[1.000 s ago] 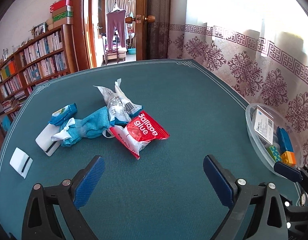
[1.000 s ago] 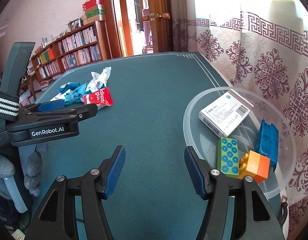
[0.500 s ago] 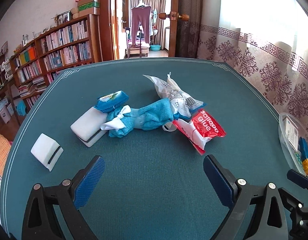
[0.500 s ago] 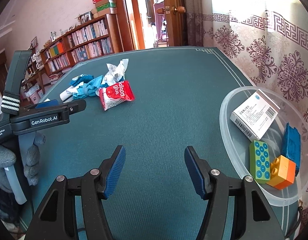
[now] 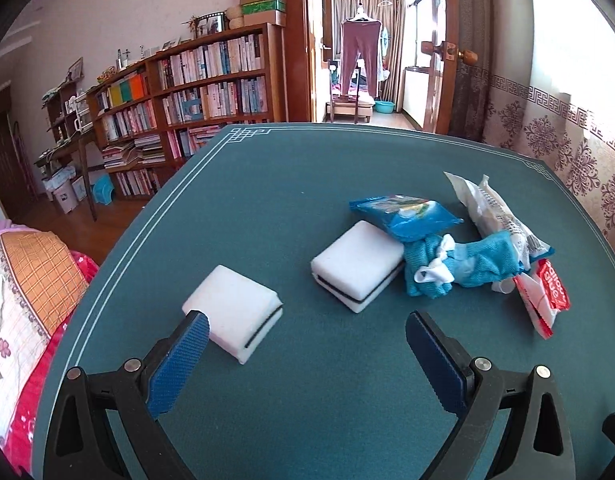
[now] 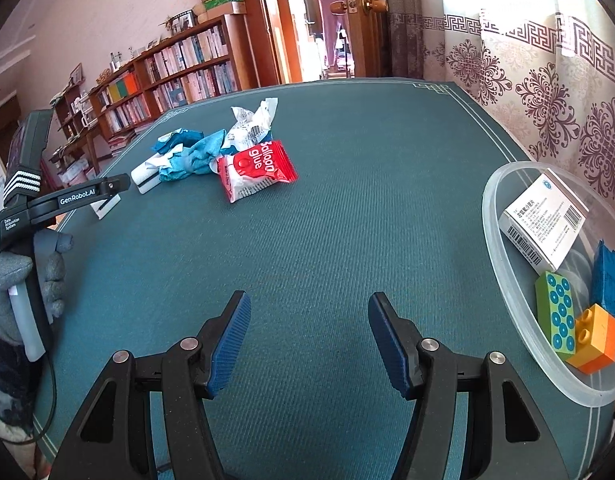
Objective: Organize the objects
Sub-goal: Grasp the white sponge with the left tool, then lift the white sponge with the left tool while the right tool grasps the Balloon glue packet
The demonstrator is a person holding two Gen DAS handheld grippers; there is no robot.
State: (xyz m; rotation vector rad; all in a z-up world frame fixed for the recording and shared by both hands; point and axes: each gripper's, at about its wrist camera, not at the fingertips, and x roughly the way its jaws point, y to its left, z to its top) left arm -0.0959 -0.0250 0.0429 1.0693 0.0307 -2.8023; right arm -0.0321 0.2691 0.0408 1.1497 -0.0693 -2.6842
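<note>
Loose objects: nearest our left gripper (image 5: 307, 356) is a small white sponge block (image 5: 232, 306), just past its left finger; jaws spread wide, nothing between them. We judge it lined up to take this one first, since it sits apart from the rest. Beyond it a bigger white sponge (image 5: 357, 264), then a pile touching together: blue cloth (image 5: 463, 264), blue packet (image 5: 403, 214), white wrapper (image 5: 491, 212), red Balloon glue pack (image 6: 257, 168). Our right gripper (image 6: 309, 344) hangs empty, jaws apart, over bare desk (image 6: 347, 220). Clear plastic bowl (image 6: 493, 216) at the right desk edge holds a medicine box (image 6: 545, 220), green block (image 6: 557, 316), orange block (image 6: 595, 338) and blue block (image 6: 607, 280).
</note>
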